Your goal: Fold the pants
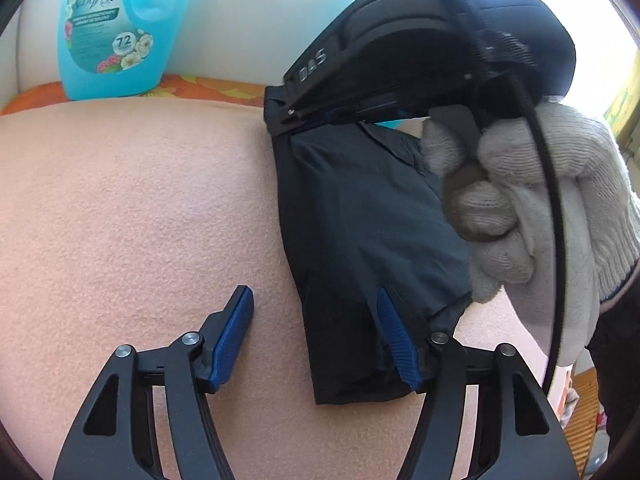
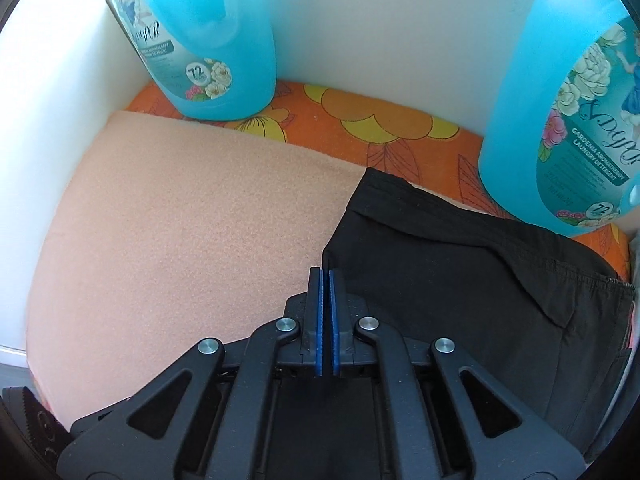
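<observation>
Pants black, plain, no print. Blanket under them pale peach-pink, fuzzy, solid colour. Cloth beneath that orange w/ big yellow & orange flowers, dark leaf outlines. Two detergent bottles see-through aqua blue, teal labels w/ white & pink blossoms, white lettering. Wall behind white. Both grippers black frames, blue ribbed pads, silver pins. Glove on the hand off-white knit, greyish at fingertips

Home laundry spot: detergent jugs, floral cloth.
</observation>
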### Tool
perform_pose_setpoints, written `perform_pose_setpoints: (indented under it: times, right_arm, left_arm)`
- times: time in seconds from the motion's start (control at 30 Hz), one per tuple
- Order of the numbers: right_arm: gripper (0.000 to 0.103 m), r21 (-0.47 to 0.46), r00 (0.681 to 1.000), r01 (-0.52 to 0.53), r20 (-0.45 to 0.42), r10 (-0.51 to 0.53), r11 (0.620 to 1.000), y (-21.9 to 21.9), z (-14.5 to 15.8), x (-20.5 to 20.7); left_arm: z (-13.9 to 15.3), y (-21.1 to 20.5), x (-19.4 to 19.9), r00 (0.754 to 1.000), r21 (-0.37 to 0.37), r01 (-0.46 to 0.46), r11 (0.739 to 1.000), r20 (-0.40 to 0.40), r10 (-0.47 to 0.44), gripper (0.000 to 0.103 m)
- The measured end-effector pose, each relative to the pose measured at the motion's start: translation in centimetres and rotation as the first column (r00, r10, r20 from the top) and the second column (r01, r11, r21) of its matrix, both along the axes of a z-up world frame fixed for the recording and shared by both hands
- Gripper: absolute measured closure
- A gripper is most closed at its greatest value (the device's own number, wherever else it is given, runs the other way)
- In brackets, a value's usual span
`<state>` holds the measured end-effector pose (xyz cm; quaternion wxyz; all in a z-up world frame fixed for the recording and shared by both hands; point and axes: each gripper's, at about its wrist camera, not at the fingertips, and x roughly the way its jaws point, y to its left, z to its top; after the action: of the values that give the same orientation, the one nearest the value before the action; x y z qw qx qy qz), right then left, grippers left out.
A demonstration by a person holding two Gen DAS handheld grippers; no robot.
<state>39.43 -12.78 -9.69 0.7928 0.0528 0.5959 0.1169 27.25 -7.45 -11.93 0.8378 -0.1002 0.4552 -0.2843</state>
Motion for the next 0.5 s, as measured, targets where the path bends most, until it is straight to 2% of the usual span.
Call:
perform_pose_setpoints:
  times: [0.1, 0.13, 0.2, 0.37, 0.4, 0.43, 0.47, 0.5]
  right_arm:
    - [0.100, 0.050, 0.999, 0.022, 0.028, -0.024, 0.998, -0.9, 1.3, -0.2]
    - [0.100, 0.065, 0.999, 0.028, 0.037, -0.031, 0.998, -1.3, 1.7, -0.3]
    - [0.100, 0.071, 0.998, 0.031, 0.048, -0.035, 0.997, -1.2, 2.2, -0.5]
    - [0.100, 0.061, 0.997, 0.003, 0.076, -0.008, 0.998, -1.8, 2.8, -1.7]
    - [0.097, 0.057, 0.998, 0.009, 0.067, -0.013, 0.998, -2.0, 3.0, -1.7]
    - [0.092, 0.053, 0.998, 0.013, 0.055, -0.016, 0.999, -2.1, 3.2, -1.8]
    - [0.076, 0.040, 0.999, 0.013, 0.050, -0.015, 0.999, -2.0, 3.4, -1.9]
    - [0.067, 0.015, 0.999, 0.007, 0.048, -0.007, 1.000, -1.8, 3.4, -2.0]
  left_arm:
    - [0.1, -0.4, 0.5, 1.000, -0.021, 0.014, 1.000, -0.006, -0.014, 0.039]
    - [0.0, -0.7, 0.5, 1.000, -0.030, 0.030, 0.999, -0.007, -0.030, 0.050]
    - [-0.1, -1.0, 0.6, 0.998, -0.055, 0.051, 0.997, -0.020, -0.052, 0.088]
    - [1.7, -1.7, -1.0, 0.995, -0.058, 0.068, 0.996, 0.083, -0.063, 0.091]
    - [1.8, -1.9, -1.3, 0.993, -0.054, 0.075, 0.996, 0.091, -0.069, 0.091]
    - [2.1, -2.0, -1.4, 0.992, -0.049, 0.073, 0.996, 0.103, -0.068, 0.091]
    - [2.5, -1.7, -1.2, 0.991, -0.043, 0.073, 0.996, 0.114, -0.067, 0.091]
    - [2.1, -1.1, -1.4, 0.990, -0.039, 0.075, 0.996, 0.122, -0.070, 0.091]
